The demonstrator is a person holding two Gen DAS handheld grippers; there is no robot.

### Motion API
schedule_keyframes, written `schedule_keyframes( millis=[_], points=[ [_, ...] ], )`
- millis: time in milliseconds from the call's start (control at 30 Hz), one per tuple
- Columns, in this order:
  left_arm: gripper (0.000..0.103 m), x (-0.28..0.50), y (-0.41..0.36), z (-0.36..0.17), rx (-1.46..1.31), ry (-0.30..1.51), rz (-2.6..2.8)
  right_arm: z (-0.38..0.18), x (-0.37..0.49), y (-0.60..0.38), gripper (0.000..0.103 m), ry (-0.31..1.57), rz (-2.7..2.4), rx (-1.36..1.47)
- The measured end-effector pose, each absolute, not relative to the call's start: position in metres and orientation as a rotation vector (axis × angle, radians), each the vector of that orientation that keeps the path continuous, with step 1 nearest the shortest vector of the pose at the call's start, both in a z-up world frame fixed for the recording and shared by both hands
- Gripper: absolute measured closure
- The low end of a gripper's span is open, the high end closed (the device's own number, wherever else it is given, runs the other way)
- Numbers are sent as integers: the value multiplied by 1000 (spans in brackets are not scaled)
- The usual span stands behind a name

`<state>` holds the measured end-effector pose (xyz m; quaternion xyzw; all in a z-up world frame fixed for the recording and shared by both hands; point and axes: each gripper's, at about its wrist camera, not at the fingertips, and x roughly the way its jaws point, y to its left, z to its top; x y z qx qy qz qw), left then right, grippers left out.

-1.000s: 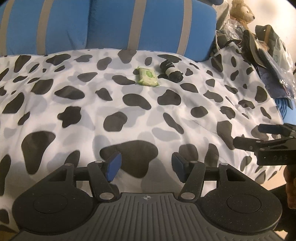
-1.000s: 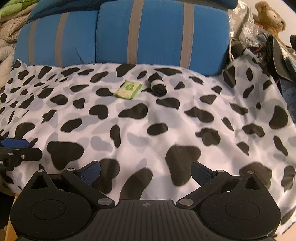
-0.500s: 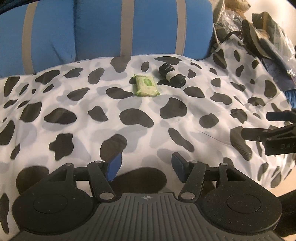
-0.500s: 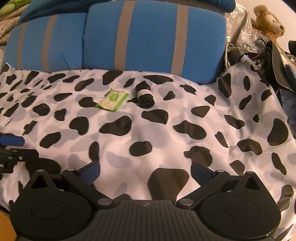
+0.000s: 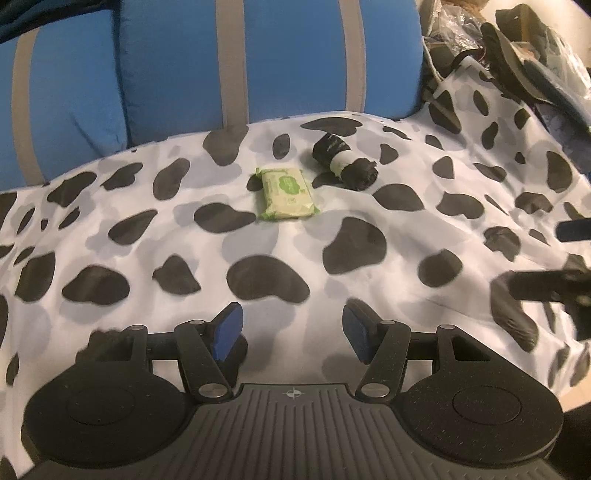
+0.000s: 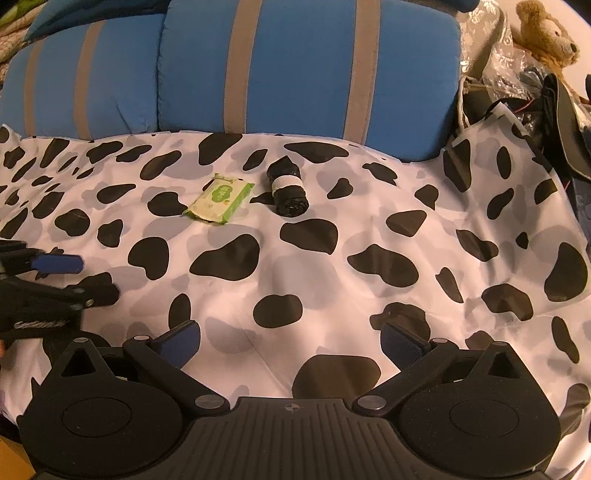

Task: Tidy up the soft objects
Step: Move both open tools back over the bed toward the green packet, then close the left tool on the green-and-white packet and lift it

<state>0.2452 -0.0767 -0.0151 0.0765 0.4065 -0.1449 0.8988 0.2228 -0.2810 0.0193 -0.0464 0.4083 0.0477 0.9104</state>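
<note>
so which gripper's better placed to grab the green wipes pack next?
Left, probably. The wipes pack lies nearly dead ahead of the open left gripper; in the right wrist view it sits left of the right gripper, also open. The black roll suits right.

No legible text anywhere (wipes pack [image 5: 287,193] label too blurred)

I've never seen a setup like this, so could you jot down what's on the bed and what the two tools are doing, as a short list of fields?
surface: cow-print sheet
wipes pack: flat on the sheet, green
black roll: just right of the pack, white band around it
pillows: blue with grey stripes, behind both items
teddy bear: far right, atop clutter
left hand-held gripper: open, empty, over the sheet
right hand-held gripper: open wider, empty
</note>
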Motion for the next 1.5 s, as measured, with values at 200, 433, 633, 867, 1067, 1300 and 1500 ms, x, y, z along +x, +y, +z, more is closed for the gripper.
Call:
schedule_keyframes(
  millis=[200, 433, 633, 867, 1067, 1300, 1500],
  points=[
    [43, 269, -88, -25, 186, 822, -282, 14, 223, -287, 0, 878, 91, -92],
    [28, 302, -101, -38, 156, 785, -268, 13, 222, -295, 0, 893, 83, -77],
    [28, 330, -106, -59, 137, 770, -241, 12, 222, -296, 0, 910, 93, -81],
    [20, 357, -118, -82, 137, 749, -231, 10, 223, -295, 0, 924, 105, -85],
    [16, 375, -124, -88, 95, 720, -225, 6, 223, -293, 0, 946, 103, -100],
    [16, 390, -126, -91, 69, 733, -186, 4, 225, -290, 0, 958, 109, -103],
    [53, 391, -128, -90, 88, 720, -177, 3, 226, -290, 0, 956, 107, -108]
  ],
)
